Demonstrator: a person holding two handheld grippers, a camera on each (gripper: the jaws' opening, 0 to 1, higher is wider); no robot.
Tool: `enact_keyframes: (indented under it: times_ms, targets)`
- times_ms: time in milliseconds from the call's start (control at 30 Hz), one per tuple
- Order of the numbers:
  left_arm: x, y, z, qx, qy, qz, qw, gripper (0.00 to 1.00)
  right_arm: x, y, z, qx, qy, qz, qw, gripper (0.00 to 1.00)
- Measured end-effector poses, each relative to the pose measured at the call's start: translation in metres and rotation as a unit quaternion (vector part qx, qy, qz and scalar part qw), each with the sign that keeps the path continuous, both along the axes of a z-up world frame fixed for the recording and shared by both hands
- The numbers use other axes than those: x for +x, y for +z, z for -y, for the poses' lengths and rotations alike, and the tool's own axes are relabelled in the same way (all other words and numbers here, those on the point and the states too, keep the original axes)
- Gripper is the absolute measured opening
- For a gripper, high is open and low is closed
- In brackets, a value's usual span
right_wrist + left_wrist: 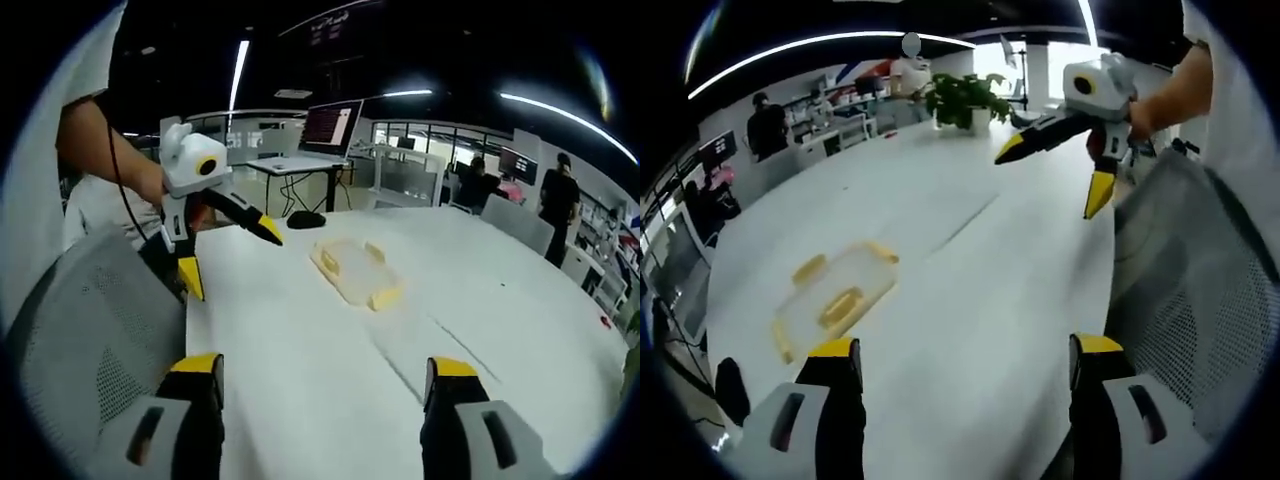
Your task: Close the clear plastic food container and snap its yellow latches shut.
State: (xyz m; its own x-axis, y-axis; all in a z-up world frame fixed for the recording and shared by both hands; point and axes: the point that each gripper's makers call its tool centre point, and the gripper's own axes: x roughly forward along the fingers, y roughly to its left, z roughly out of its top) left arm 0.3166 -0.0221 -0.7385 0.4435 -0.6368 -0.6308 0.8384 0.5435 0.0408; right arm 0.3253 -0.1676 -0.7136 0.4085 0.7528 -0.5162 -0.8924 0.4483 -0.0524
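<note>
We find the container (836, 296) (357, 270) lying flat on the white table (980, 290), well apart from both grippers. It is shallow, rectangular and of clear plastic. We note yellow latches (809, 268) along its edges; in the right gripper view one latch (386, 297) sticks out at the near corner. Whether the lid is fully seated, we cannot tell.

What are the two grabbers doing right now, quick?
Left gripper: open, holding nothing.
Right gripper: open, holding nothing.
</note>
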Motion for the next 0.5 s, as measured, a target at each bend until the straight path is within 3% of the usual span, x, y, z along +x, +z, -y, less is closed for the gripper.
enact_keyframes:
  times_ms: [500]
  targets:
    - [0.013, -0.007, -0.013, 0.022, -0.003, -0.002, 0.9997, 0.83, 0.016, -0.005, -0.015, 0.001, 0.02, -0.005, 0.9998, 0.81]
